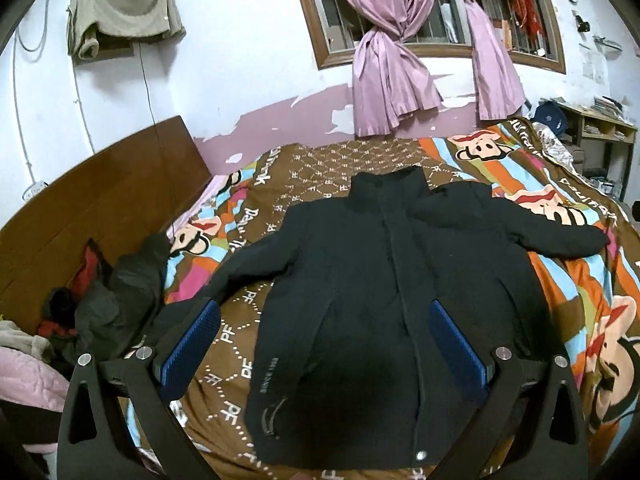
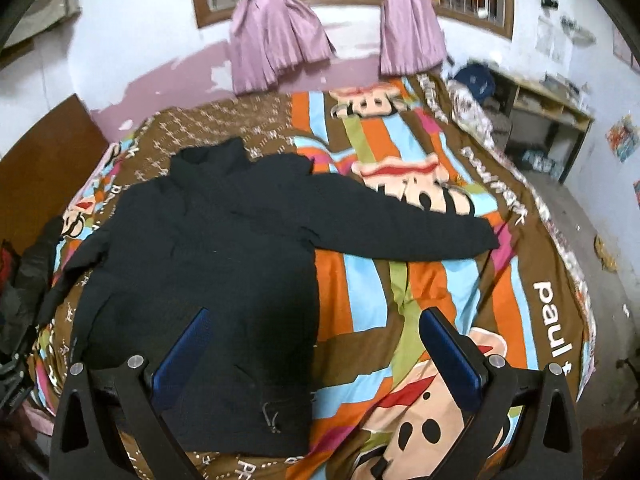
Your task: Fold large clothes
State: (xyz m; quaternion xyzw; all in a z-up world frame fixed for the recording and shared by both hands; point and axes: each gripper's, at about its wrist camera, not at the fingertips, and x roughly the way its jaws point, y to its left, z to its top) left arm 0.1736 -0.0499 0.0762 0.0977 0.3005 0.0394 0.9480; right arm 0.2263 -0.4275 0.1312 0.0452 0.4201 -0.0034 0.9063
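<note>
Jacket (image 1: 384, 264) lies flat (black, zipped), sleeves spread, on bedspread (image 1: 568, 280).

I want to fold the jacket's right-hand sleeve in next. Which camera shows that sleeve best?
The right wrist view: the sleeve lies stretched across the striped bedspread, fully visible down to the cuff. The left wrist view shows the same sleeve smaller and squeezed toward the frame's right side.

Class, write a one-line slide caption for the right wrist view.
Open right gripper hovers over a black jacket spread flat, sleeves out, on a cartoon-monkey bedspread.
</note>
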